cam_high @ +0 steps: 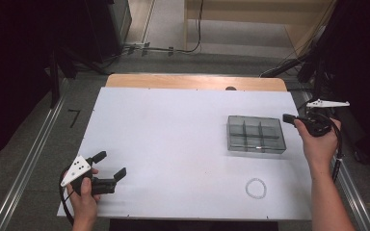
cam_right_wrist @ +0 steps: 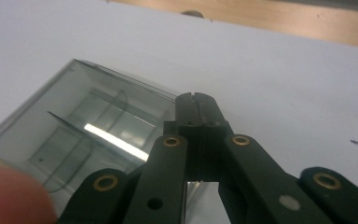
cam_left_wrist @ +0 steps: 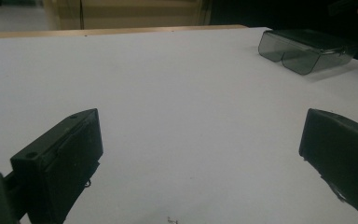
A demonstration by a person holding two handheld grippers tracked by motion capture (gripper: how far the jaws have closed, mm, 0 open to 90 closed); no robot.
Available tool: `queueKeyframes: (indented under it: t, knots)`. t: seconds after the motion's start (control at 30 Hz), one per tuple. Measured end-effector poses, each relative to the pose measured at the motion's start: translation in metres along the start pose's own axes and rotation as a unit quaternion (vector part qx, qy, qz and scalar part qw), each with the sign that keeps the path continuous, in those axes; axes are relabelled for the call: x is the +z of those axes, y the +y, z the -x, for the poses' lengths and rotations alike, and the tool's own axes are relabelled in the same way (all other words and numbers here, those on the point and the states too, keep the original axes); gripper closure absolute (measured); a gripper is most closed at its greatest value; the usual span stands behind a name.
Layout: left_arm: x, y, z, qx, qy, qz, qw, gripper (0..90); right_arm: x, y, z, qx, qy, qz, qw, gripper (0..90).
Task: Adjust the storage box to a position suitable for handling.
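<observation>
Well, the white table [cam_high: 173,144] takes up most of what I can see, a wide blank sheet with a wooden edge at its far side, presumably kept bare so the work stands out against it. Toward three o'clock on it sits the smoky clear organizer box [cam_high: 256,134], a shallow tray divided into small compartments, all of which look empty from above. It lies flat and square to the table edge, within easy reach of the person's right hand. At about five o'clock, well apart from the box, a small pale ring [cam_high: 256,188] lies on the sheet; I can't tell what it is made of.

The right gripper [cam_high: 288,117] hovers just beside the box's three o'clock wall, jaws pressed together with nothing between them, as its own view shows, tips [cam_right_wrist: 196,100] meeting over the box's near corner [cam_right_wrist: 98,126]. I'd judge it is held shut like that to nudge or prod the box rather than grasp it.

The left gripper [cam_high: 110,165] waits down at eight o'clock, resting low over the table, jaws wide apart and empty, aimed across the sheet toward the far-off box [cam_left_wrist: 305,50], as if parked ready.
</observation>
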State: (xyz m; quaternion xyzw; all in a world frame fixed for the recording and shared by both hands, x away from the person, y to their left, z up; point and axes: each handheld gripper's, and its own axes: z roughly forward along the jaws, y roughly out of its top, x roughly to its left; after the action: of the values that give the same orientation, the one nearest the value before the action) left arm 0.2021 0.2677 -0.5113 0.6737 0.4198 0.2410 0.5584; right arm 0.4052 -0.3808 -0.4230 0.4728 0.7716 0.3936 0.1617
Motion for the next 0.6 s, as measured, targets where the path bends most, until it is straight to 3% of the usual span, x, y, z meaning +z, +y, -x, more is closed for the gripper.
queueKeyframes:
  t: [0.2,0.37,0.5,0.6]
  knots:
    - [0.001,0.0,0.0,0.001,0.003,-0.003,1.0,0.0,0.021,-0.005,0.019,0.028,-0.02,-0.043,0.9985,88.1]
    - [0.0,0.0,0.0,0.0,0.001,0.002,1.0,0.0,0.033,-0.011,0.031,0.047,-0.035,-0.063,0.9963,88.2]
    - [0.0,0.0,0.0,-0.001,0.001,0.001,1.0,0.0,0.043,-0.015,0.039,0.063,-0.026,-0.078,0.9946,88.3]
    - [0.0,0.0,0.0,0.001,0.002,-0.002,1.0,0.0,0.046,-0.018,0.042,0.074,-0.004,-0.084,0.9937,88.2]
